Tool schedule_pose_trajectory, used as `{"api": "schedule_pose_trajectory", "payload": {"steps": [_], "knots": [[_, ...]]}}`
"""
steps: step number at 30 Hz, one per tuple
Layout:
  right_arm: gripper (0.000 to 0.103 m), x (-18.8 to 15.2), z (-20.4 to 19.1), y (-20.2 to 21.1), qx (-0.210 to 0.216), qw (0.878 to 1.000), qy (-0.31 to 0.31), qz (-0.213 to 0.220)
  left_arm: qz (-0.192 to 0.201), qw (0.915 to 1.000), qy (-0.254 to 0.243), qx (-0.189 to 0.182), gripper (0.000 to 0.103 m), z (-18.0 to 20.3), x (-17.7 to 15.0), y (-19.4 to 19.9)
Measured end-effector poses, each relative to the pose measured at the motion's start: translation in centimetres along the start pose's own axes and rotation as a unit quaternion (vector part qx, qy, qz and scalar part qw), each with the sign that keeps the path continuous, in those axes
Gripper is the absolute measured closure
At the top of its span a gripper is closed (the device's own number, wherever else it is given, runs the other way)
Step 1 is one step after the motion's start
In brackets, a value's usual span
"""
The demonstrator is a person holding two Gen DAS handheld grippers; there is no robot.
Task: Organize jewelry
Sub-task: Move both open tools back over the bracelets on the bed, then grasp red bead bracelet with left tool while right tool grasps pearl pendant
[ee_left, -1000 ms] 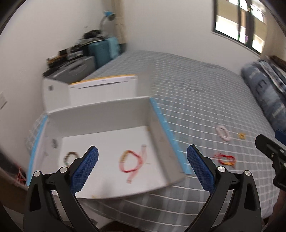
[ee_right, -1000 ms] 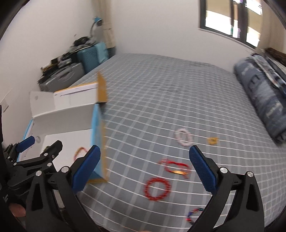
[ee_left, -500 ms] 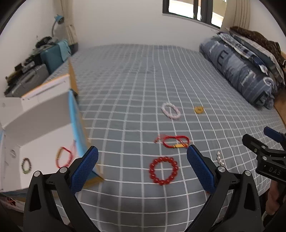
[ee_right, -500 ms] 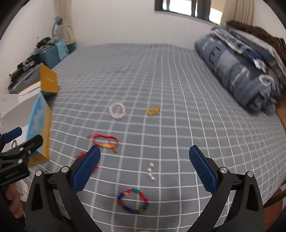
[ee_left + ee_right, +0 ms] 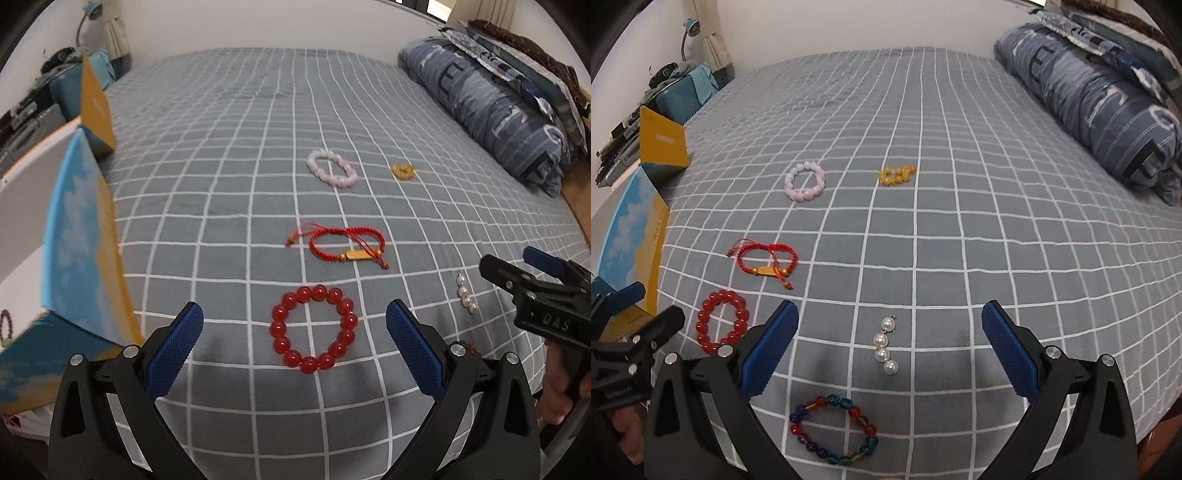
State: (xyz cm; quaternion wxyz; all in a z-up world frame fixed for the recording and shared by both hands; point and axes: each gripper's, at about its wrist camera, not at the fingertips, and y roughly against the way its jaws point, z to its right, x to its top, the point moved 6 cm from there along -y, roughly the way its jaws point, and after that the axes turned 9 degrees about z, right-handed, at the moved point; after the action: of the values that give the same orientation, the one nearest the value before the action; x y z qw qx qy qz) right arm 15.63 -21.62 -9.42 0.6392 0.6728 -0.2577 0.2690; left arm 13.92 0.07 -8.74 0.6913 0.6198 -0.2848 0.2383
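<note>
Jewelry lies on the grey checked bed. A red bead bracelet point(image 5: 313, 328) point(image 5: 722, 327) sits between the open jaws of my left gripper point(image 5: 295, 347). A red cord bracelet point(image 5: 345, 243) point(image 5: 764, 260), a pink bead bracelet point(image 5: 331, 168) point(image 5: 806, 181) and a small gold piece point(image 5: 402, 171) point(image 5: 897, 175) lie farther out. A short pearl strand point(image 5: 885, 345) point(image 5: 465, 293) lies between the open jaws of my right gripper point(image 5: 888, 350). A multicoloured bead bracelet point(image 5: 833, 428) lies nearest. An open white box point(image 5: 33, 229) with blue and yellow sides stands at left.
A rolled blue patterned duvet point(image 5: 491, 107) point(image 5: 1100, 96) runs along the bed's right side. A teal suitcase point(image 5: 681, 96) and clutter stand past the bed's far left corner. The bed's near edge drops off below the grippers.
Both grippers swung right, away from the box, and came lower toward the bed. The red bead bracelet now sits between the left jaws and the pearl strand between the right jaws.
</note>
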Motion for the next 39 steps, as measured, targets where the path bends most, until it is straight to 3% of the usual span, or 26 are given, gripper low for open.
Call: {"api": "schedule_pose_trajectory", "payload": {"steps": [8,20,30,33,39], "knots": [[0.007,-2.3,0.4,-2.8,0.007,1.0,0.005,-0.028,-0.03,0.9996,0.001,0.003,0.006,-0.5,-2.4,-3.9],[0.008,-4.0,-0.5,-4.2,0.008,0.999,0.02,-0.044,-0.024,0.999,-0.037,0.003,0.006,0.9,-3.9,-5.3],[0.032,-4.4,-0.6,-4.6,0.006,0.999,0.022,-0.047,-0.031,0.9994,-0.015,-0.001,0.01,0.2,-3.9,-5.5],[0.041,-4.5,-0.5,-4.6,0.005,0.999,0.022,-0.047,-0.032,0.9994,-0.012,0.005,0.017,0.1,-3.9,-5.4],[0.062,-4.6,-0.4,-4.5,-0.001,0.999,0.018,-0.048,-0.036,0.9991,-0.021,0.009,0.04,0.3,-4.0,-5.0]]}}
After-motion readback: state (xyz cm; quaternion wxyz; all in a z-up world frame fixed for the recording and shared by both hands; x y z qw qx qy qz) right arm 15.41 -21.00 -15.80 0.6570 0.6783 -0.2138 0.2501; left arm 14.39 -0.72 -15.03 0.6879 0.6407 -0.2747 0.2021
